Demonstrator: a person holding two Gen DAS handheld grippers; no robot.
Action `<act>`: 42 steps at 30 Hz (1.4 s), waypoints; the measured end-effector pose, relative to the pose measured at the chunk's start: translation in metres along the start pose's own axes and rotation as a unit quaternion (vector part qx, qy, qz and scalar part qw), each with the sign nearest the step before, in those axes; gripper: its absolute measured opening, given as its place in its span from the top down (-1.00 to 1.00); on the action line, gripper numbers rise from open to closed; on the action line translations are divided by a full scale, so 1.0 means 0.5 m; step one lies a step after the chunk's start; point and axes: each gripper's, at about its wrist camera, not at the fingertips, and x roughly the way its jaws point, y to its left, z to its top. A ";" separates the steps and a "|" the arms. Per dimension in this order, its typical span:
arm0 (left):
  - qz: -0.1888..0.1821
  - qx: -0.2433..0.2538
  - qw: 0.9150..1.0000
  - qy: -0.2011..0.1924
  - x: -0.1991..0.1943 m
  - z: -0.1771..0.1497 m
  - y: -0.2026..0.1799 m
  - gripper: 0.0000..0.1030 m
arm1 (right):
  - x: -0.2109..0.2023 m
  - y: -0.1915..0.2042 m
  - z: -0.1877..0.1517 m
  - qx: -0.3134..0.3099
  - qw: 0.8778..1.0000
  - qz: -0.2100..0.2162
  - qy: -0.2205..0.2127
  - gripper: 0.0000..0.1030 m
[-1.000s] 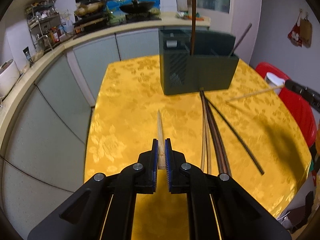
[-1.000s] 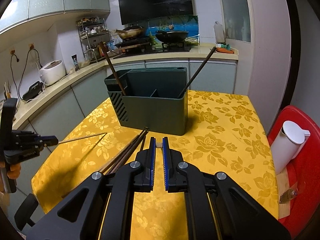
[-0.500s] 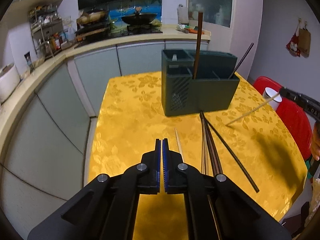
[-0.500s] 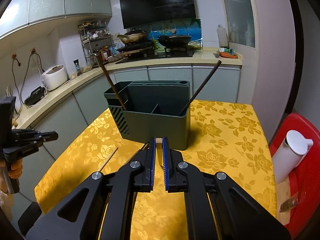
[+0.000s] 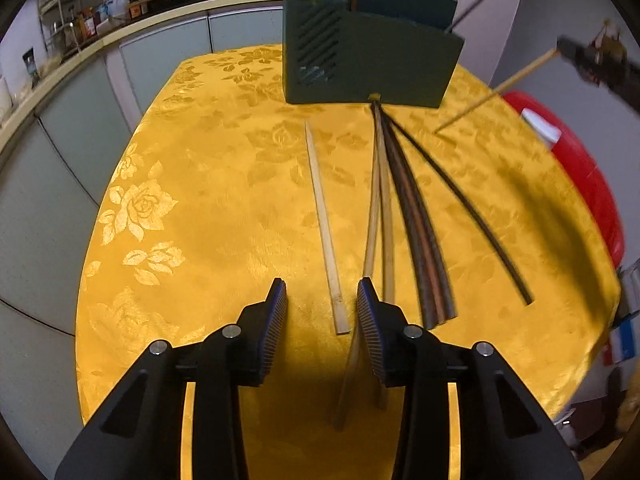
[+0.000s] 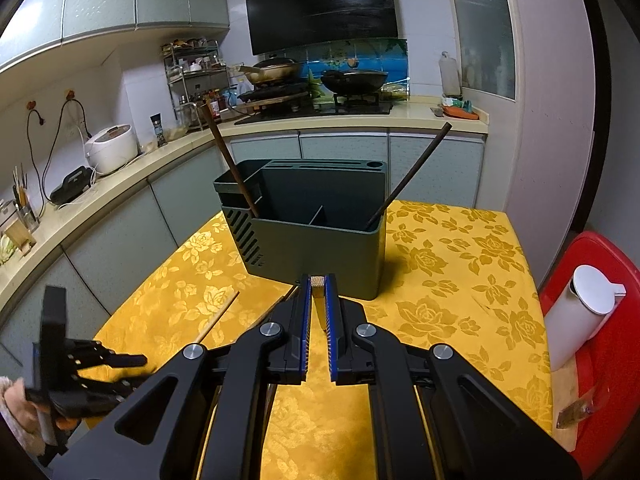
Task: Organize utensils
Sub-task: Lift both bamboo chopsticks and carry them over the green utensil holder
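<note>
Yellow brocade cloth covers the table (image 5: 168, 184), with kitchen cabinets and a stove seen at the far side. At the far end of the cloth a dark green utensil holder (image 5: 372, 60) is stood, and 2 dark chopsticks are already leaned inside it.

Attention is drawn to the pale bamboo chopstick (image 5: 325, 236) lying alone on the cloth. Its long axis is run from near to far, thick end near, tip aimed at the holder. The left gripper (image 5: 322, 304) is poised right over that thick end, jaws opening, with the stick framed between the pads but not pressed by either; it is seen slightly nearer the right pad. To the right a bundle of chopsticks (image 5: 404, 216) is fanned out, 2 pale and several dark, and a pale one is passed just under the right finger.

The right gripper (image 6: 318, 292) is clamped on a pale chopstick (image 5: 496, 90), held in the air well apart to the right.

So the left hand is judged the nearer by far. A straight closure across the stick's width is called for, and the neighbouring pale stick could be caught with it.
</note>
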 end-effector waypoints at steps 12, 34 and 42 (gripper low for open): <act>0.037 0.005 0.999 0.006 0.014 -0.016 0.010 0.41 | 0.000 0.002 0.001 -0.001 1.000 0.000 0.001 0.85; 0.063 0.041 0.993 -0.095 -0.118 0.042 0.000 0.87 | -0.011 -0.005 0.002 0.005 1.000 -0.002 -0.009 0.85; 0.044 0.055 0.997 -0.037 -0.118 0.083 0.011 0.87 | -0.012 -0.003 0.010 0.009 1.000 0.002 -0.012 0.85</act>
